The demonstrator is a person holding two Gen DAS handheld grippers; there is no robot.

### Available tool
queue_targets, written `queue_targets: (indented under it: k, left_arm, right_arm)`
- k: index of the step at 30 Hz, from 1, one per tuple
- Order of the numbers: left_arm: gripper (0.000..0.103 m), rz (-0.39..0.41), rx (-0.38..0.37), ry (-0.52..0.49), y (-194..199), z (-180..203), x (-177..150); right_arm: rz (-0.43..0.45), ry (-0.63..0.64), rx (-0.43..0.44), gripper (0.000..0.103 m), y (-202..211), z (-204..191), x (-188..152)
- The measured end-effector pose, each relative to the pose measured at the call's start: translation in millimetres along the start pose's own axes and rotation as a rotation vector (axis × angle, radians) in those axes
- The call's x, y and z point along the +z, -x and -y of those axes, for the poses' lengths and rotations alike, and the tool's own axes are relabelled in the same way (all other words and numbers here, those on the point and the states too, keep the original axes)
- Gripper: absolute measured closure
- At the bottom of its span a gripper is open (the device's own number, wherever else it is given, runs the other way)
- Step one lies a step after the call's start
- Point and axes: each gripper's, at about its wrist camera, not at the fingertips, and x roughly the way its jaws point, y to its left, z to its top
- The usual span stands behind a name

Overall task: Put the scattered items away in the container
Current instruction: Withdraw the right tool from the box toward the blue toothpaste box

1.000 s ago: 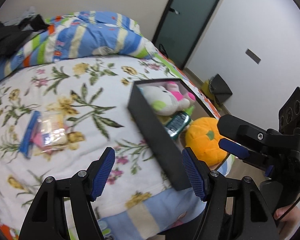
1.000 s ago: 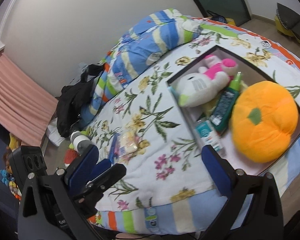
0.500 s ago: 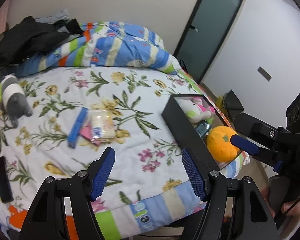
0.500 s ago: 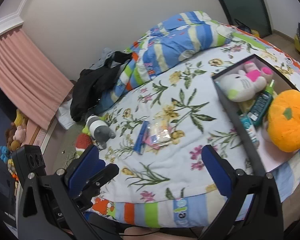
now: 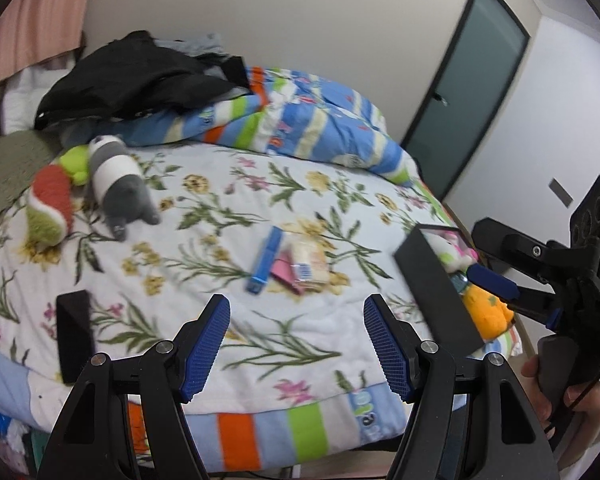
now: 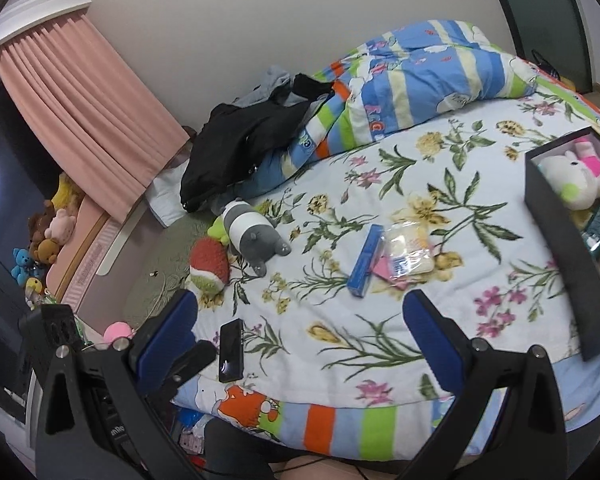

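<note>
Black box [image 6: 562, 256] half-filled (toys inside); both grippers empty, agape.

Right gripper [image 6: 300, 344], blue pads spread wide, empty, above the bed's floral quilt [image 6: 380, 340]. Black phone [image 6: 231, 350] near left pad. Blue rectangular box [image 6: 365, 261] touches clear snack packet [image 6: 407, 254]. Black container [image 6: 568, 256] at right holds white-pink plush [image 6: 576, 178].

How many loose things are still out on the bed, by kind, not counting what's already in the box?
Plush toys: 2, a grey one and a red-green one
Phones: 1
Blue boxes: 1
Clear packets: 1
Pink cards: 1, partly under the packet
Total: 6
</note>
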Motion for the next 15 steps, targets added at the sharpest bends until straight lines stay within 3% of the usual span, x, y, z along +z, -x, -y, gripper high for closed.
queue_targets:
  k: [11, 15]
  left_arm:
    - [0.033, -0.096, -0.016, 0.049, -62.8, -24.1, -5.5]
    - [0.033, -0.142, -0.023, 0.038, -85.1, -23.3, -12.3]
  right_arm:
    - [-0.036, -0.073, -0.055, 0.0, -36.7, 45.5, -1.3]
    - [-0.079, -0.116, -0.026, 0.0, -55.6, 59.5, -1.8]
